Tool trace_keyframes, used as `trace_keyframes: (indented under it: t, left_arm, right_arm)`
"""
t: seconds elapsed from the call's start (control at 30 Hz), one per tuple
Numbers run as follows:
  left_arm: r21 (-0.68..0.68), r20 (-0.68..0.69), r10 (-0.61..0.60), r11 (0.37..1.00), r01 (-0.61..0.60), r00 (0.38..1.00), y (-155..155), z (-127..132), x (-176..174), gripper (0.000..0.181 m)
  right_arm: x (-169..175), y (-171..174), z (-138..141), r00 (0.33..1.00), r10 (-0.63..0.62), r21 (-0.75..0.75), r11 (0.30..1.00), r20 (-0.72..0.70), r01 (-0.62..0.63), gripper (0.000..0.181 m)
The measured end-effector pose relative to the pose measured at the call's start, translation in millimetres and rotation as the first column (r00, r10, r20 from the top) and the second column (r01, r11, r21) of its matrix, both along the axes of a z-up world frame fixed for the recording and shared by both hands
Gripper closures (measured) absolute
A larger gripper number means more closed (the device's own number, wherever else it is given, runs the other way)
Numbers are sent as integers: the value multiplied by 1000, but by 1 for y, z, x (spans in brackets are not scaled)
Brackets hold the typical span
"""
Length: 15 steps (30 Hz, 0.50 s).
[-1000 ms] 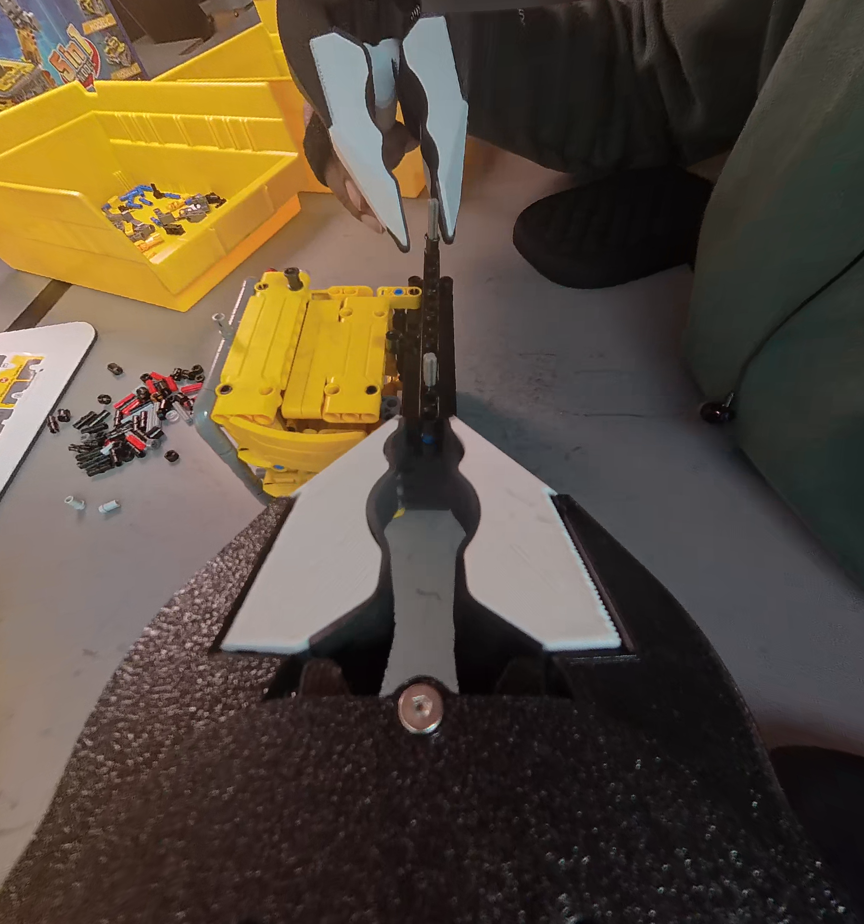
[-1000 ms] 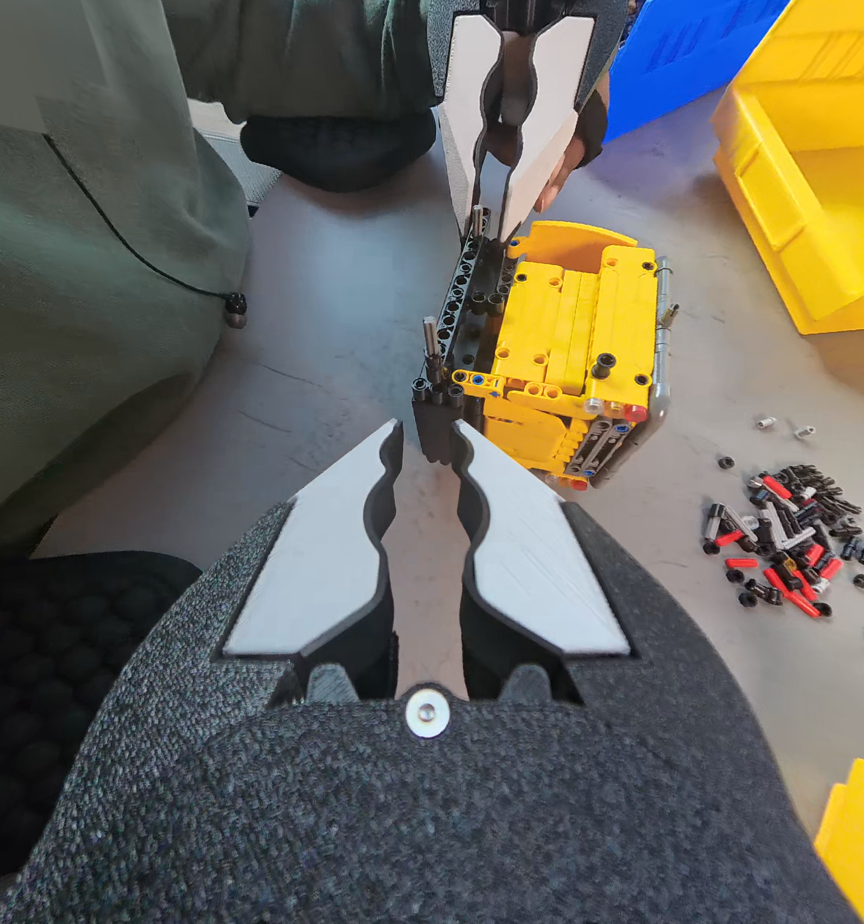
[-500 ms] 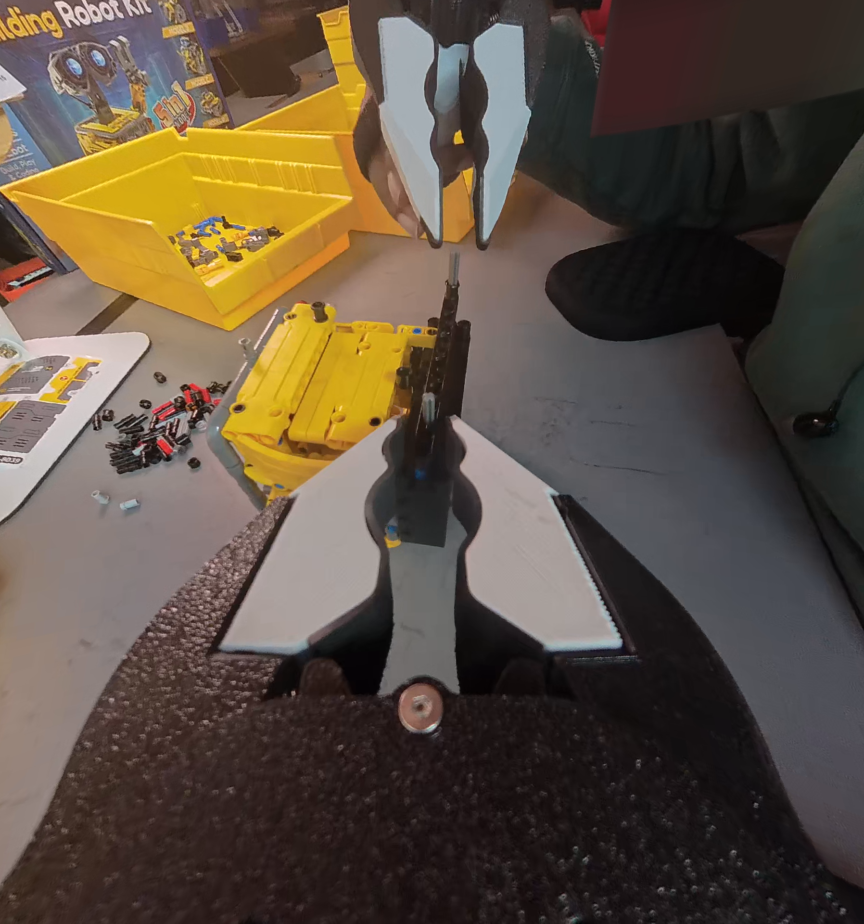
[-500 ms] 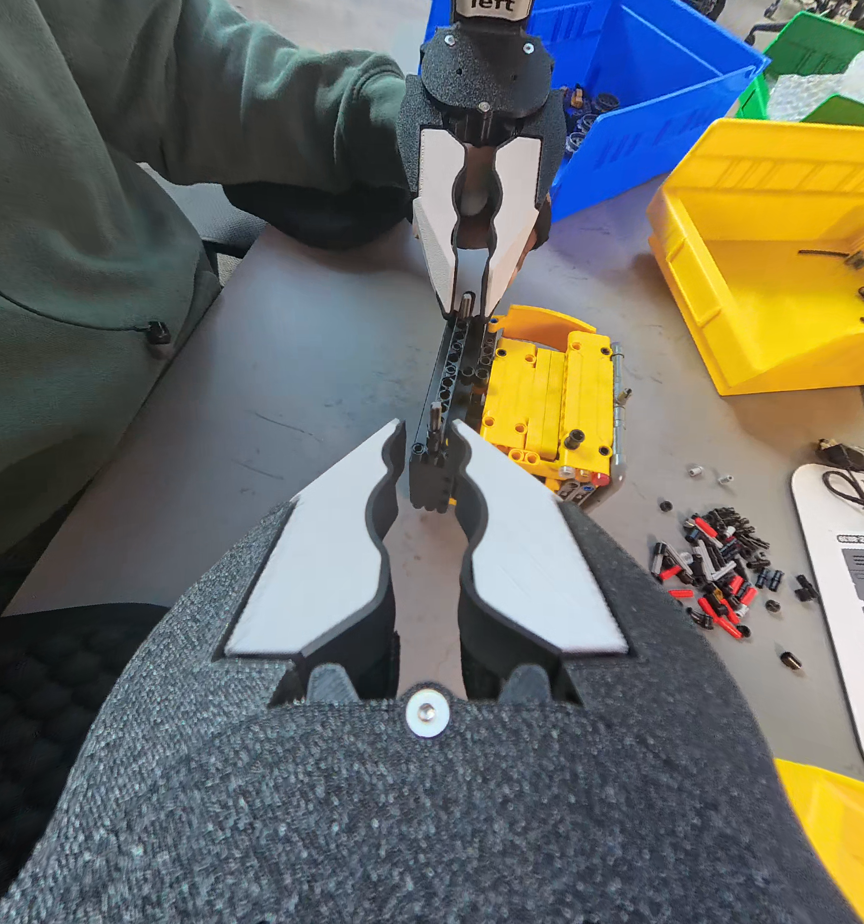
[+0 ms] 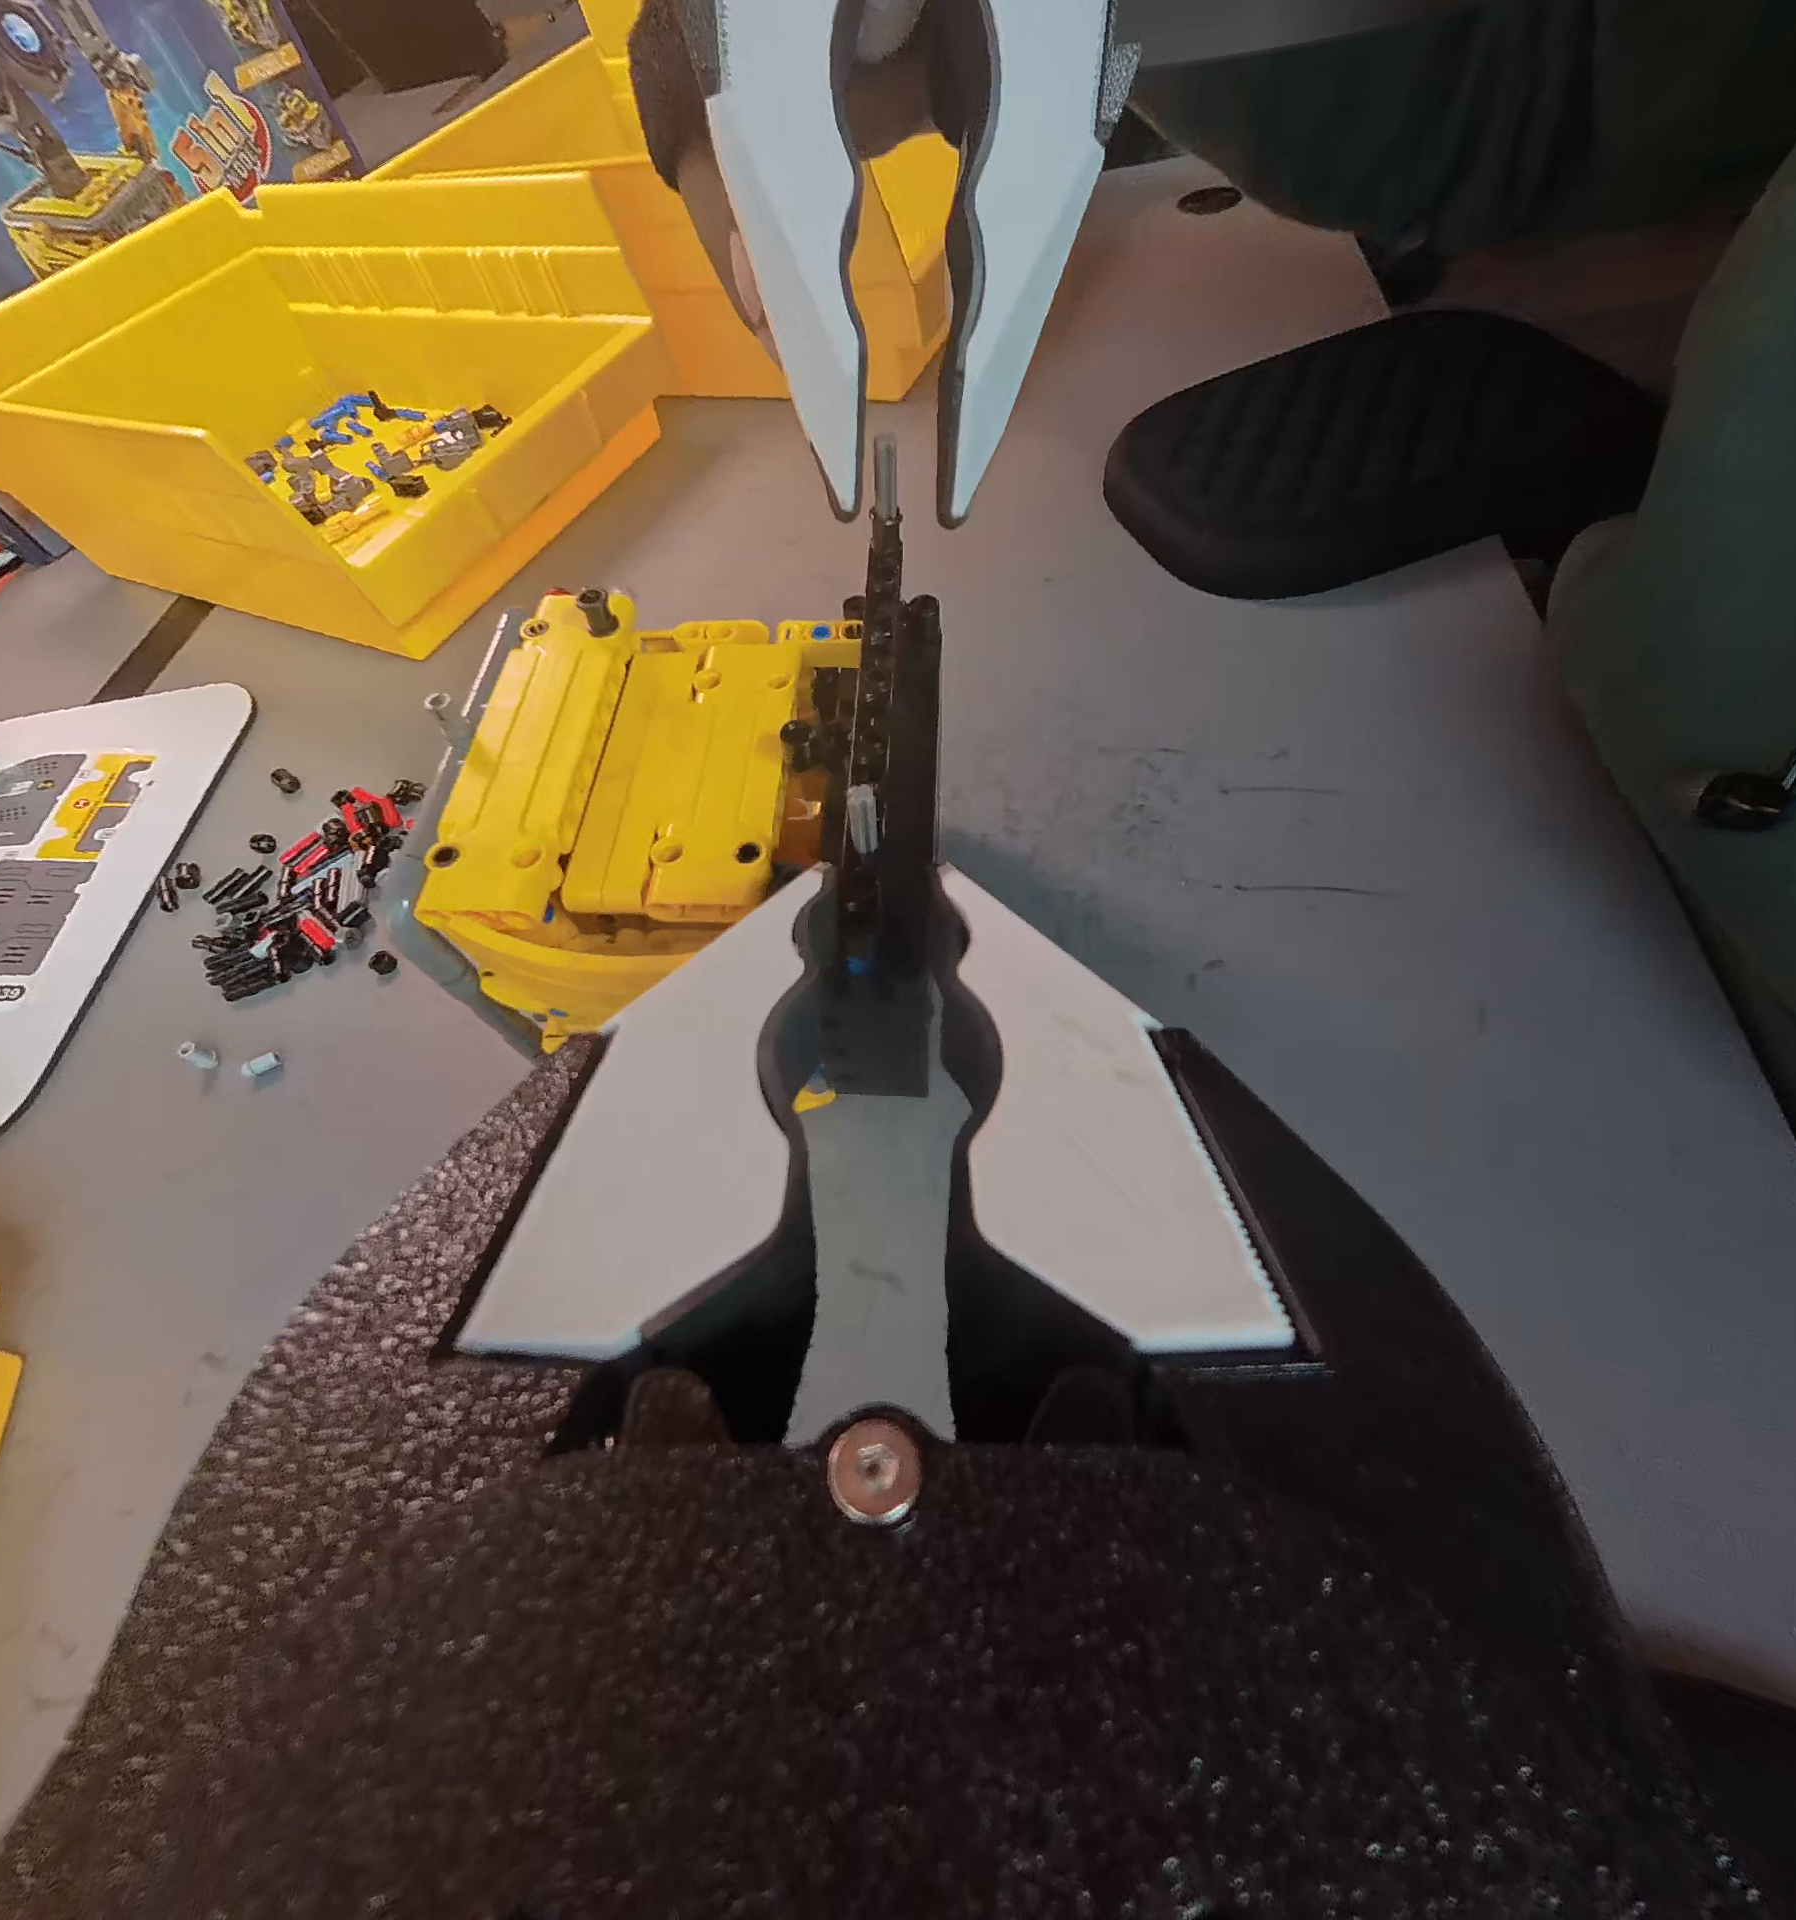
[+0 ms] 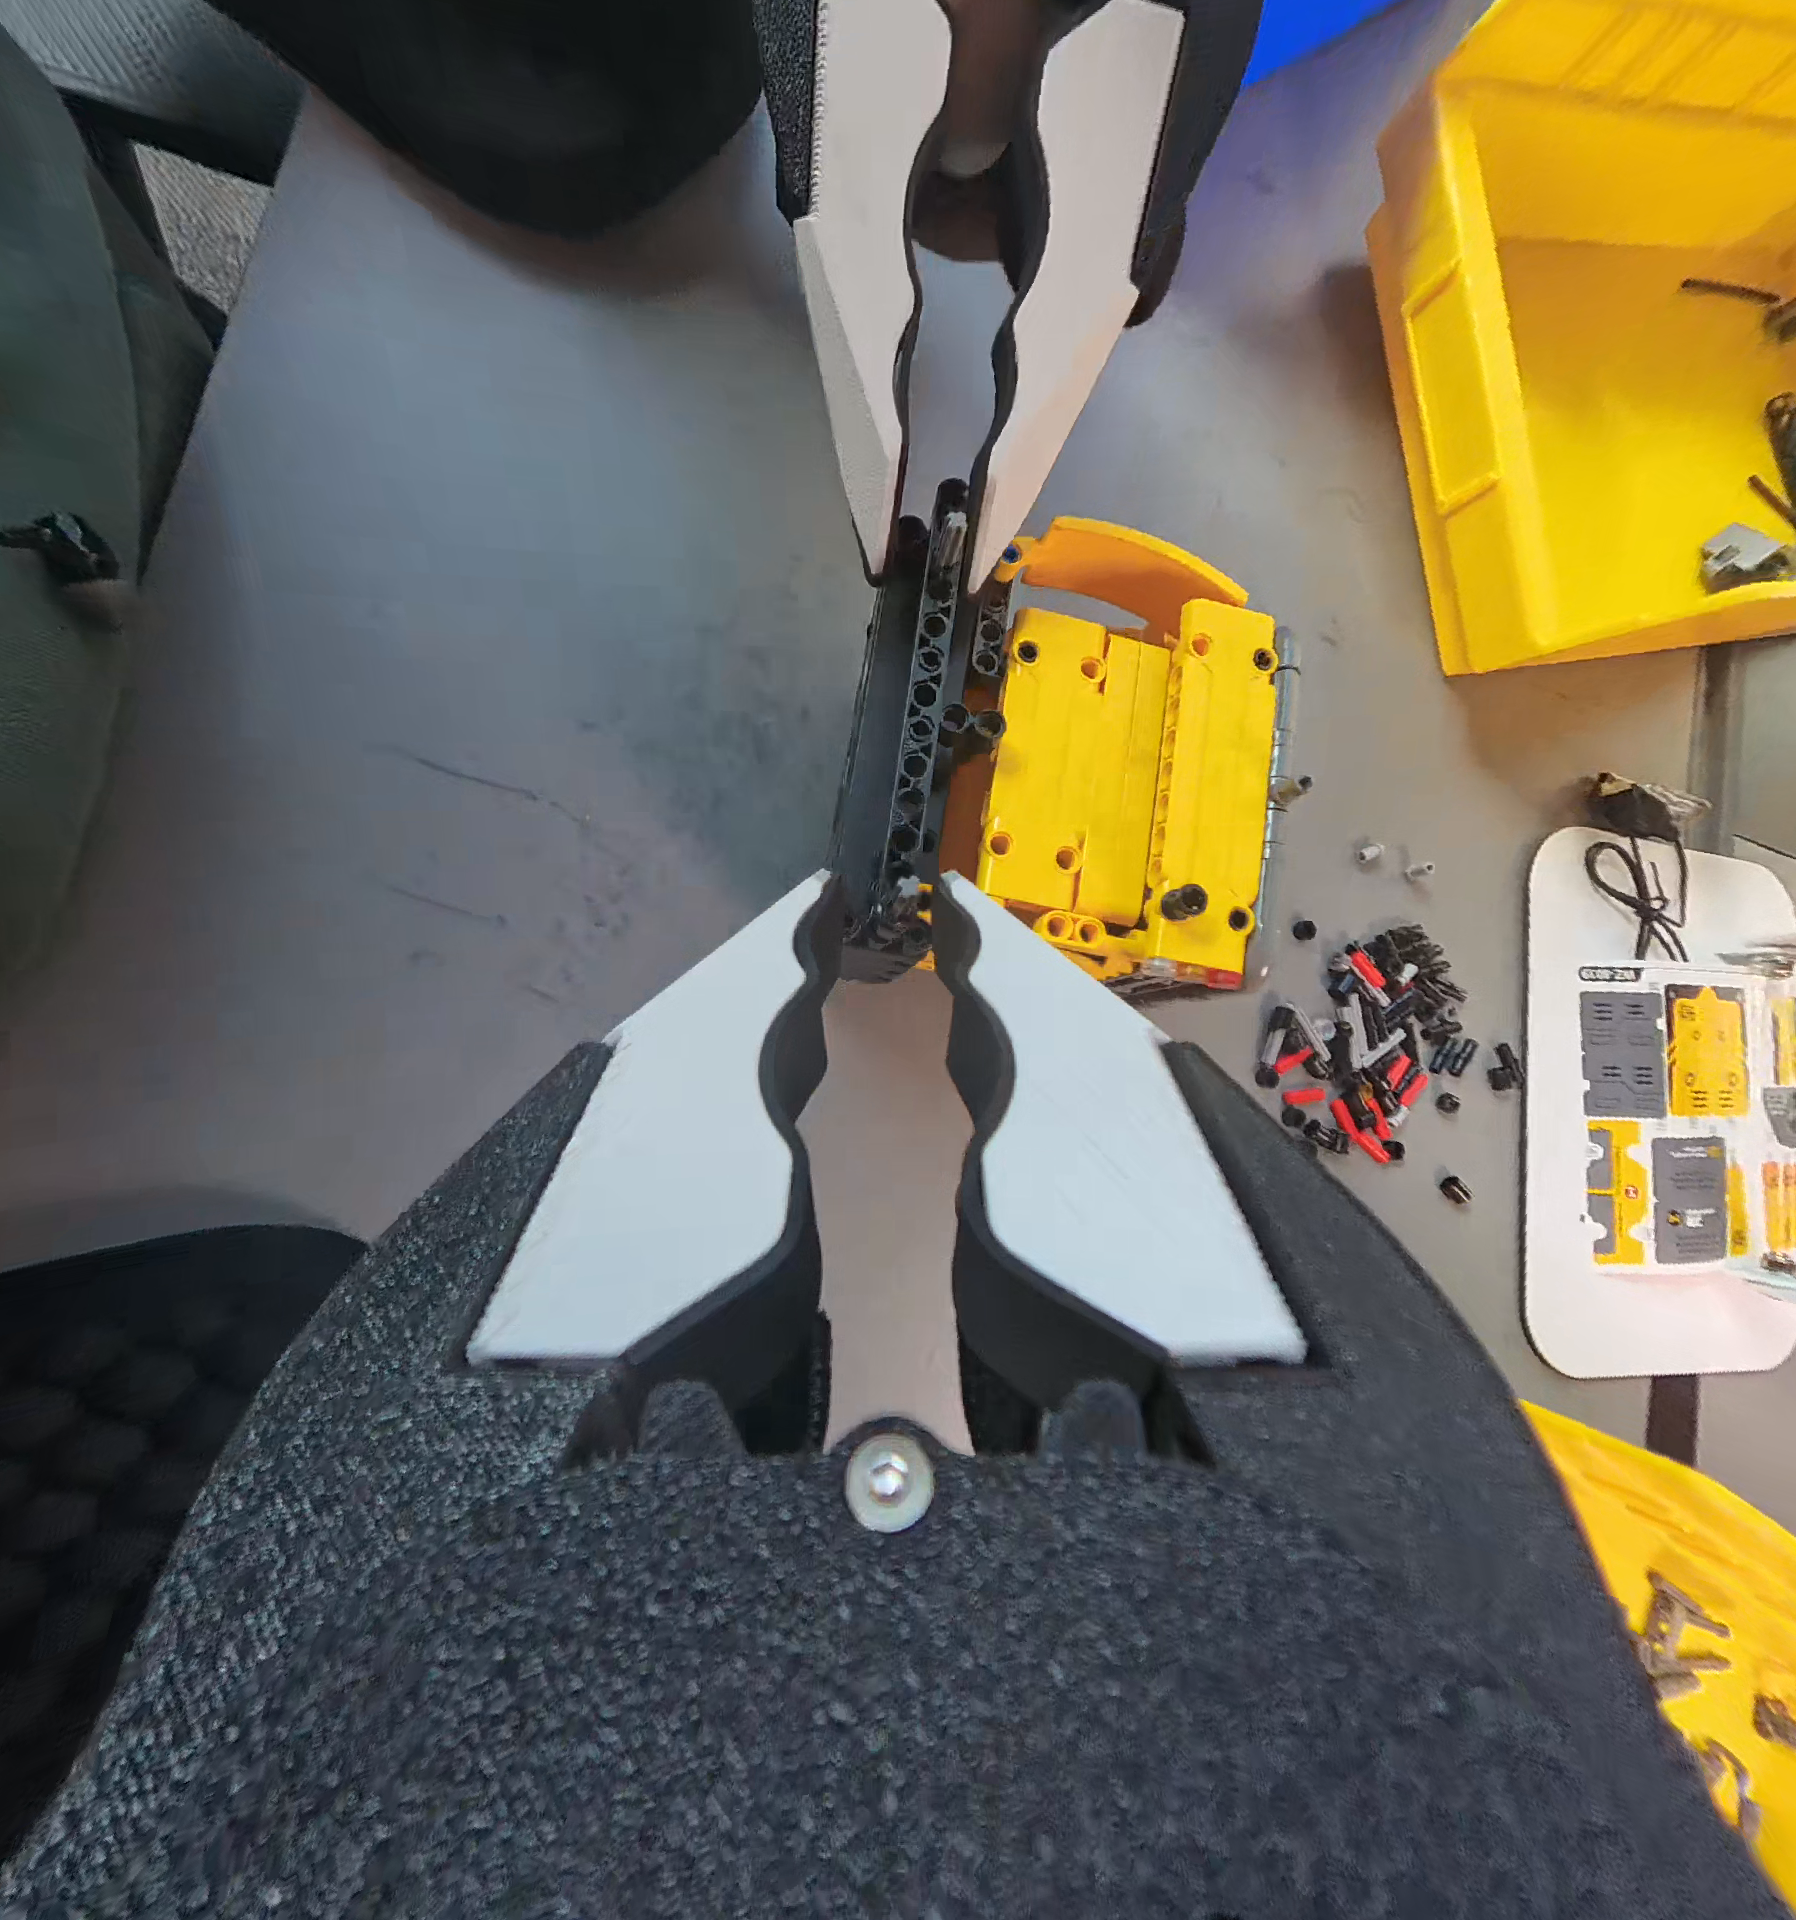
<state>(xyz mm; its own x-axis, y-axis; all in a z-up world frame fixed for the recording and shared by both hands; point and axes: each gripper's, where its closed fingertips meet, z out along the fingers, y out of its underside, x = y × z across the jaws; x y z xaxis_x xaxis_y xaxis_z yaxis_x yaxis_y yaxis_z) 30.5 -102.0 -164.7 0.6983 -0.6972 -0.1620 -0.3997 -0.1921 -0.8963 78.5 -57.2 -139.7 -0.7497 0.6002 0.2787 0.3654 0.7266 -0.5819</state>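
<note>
White-faced, black-backed fingers (image 5: 686, 1143); black perforated beam (image 6: 920, 727) between jaws; yellow block model (image 6: 1112, 790) beside them; grey table (image 5: 1289, 935).

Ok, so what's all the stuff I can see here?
Yellow brick-built model: one, yellow, table middle.
Black holed plastic beam: one, black, along the model's side.
Grey peg: one, grey, atop the beam's end.
Small loose pins: pile, black, red, grey, beside model.
Yellow plastic bins: several, yellow, table edges.
White sticker-sheet board: one, white, past the pins.
Grey table: one, grey, underneath.
Left gripper: one, black-white, clamping beam.
Right gripper: one, black-white, open around peg.
</note>
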Motion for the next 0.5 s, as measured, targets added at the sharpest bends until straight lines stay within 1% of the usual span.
trace_keyframes:
  t: [0.1,0.27,0.37,0.5]
  left_arm:
    - [-3,-14,-28,1000,28,1000,1,-1,2,170]
    - [4,-43,-40,999,40,998,2,-2,3,174]
    - [3,-40,-32,999,32,999,3,-2,4,174]
    - [2,-17,0,1000,0,1000,3,-2,8,174]
  right_arm:
    - [-5,-5,-1,998,-13,53,999,58,10,165]
    - [-12,-4,-8,984,-64,152,988,166,39,168]
    - [-10,-4,-13,972,-85,186,982,221,43,174]
    - [-7,0,-13,962,-116,228,972,247,58,174]
